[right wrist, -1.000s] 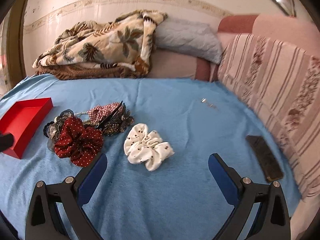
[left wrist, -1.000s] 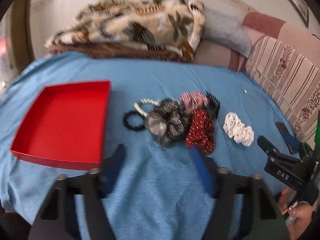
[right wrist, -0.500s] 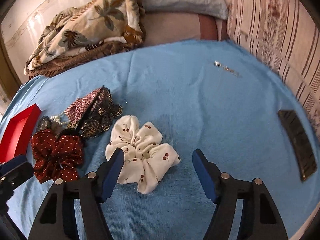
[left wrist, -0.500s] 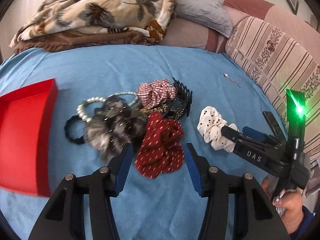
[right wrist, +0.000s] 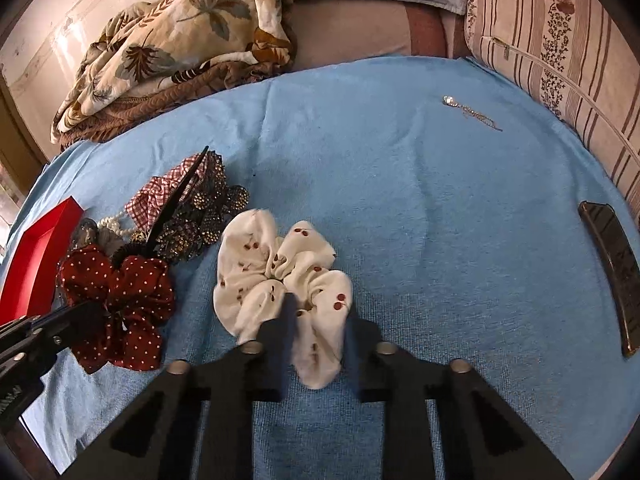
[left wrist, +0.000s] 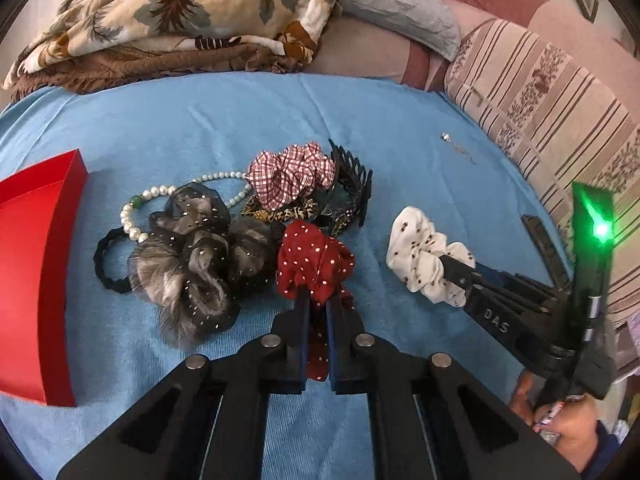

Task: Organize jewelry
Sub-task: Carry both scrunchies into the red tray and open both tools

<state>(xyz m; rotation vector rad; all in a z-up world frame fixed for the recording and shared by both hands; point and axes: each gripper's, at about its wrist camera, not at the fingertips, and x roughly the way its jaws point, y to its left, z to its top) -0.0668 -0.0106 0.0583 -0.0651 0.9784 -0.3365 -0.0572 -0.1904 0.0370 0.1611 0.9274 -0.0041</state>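
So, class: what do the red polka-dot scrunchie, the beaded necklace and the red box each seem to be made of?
Red polka-dot scrunchie: soft woven fabric, matte, gathered into folds. Beaded necklace: glossy white round beads that look like pearl, real or imitation I cannot tell, plus one green bead. Red box: probably card, with thin flat walls, sharp corners and a smooth low-sheen surface.

One legible mark: "DAS" in pale raised letters on the black body of the right gripper [left wrist: 452,258], at 4 o'clock in left wrist view. Nothing else readable.
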